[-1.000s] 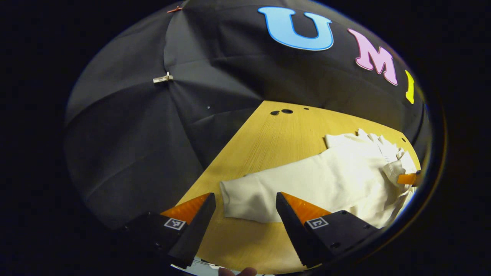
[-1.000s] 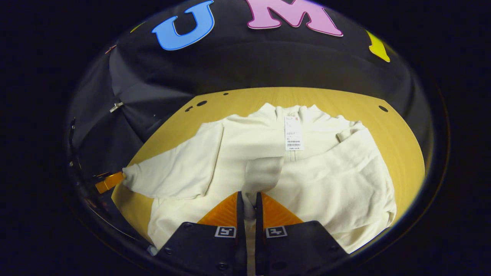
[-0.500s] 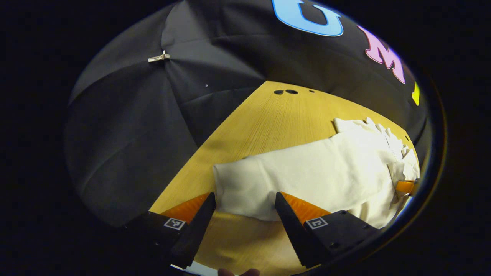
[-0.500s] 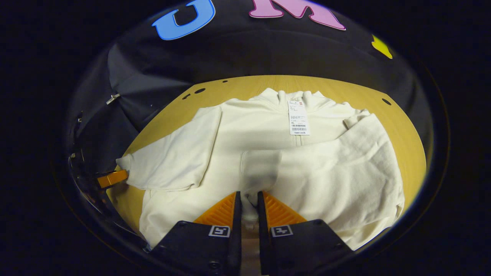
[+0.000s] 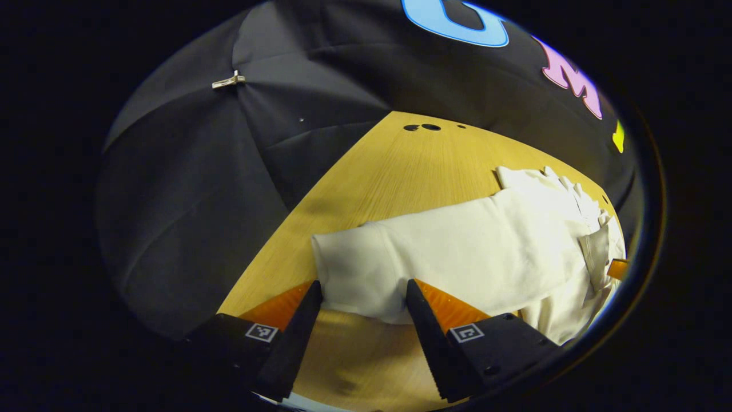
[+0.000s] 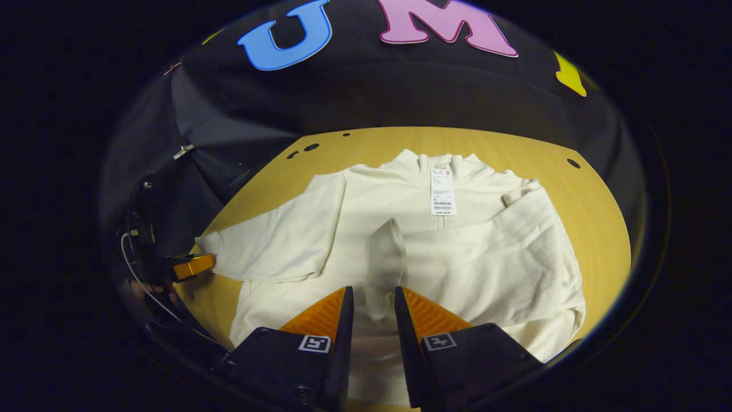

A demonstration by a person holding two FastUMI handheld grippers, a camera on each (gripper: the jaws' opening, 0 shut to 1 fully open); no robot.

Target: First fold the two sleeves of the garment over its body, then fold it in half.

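Note:
A white garment (image 6: 474, 269) lies flat on the wooden table (image 6: 595, 217), collar at the far side with a paper tag (image 6: 443, 191) on it. One sleeve is folded across the body; its cuff (image 6: 384, 257) stands up just ahead of my right gripper (image 6: 373, 292), whose fingers are apart and do not press it. The other sleeve (image 5: 457, 252) stretches out sideways. Its cuff end (image 5: 354, 269) lies between the spread fingers of my left gripper (image 5: 361, 286), which is open. In the right gripper view, the left gripper (image 6: 194, 266) touches that cuff.
Bare table (image 5: 389, 177) runs beyond the stretched sleeve to the black cloth wall, with small holes (image 5: 422, 127) near the far edge. A metal clip (image 5: 227, 82) hangs on the cloth. The table's left edge passes close to the left gripper.
My right gripper was shut on the folded sleeve's cuff and has since opened. My left gripper moved forward, so the outstretched cuff now lies between its fingers.

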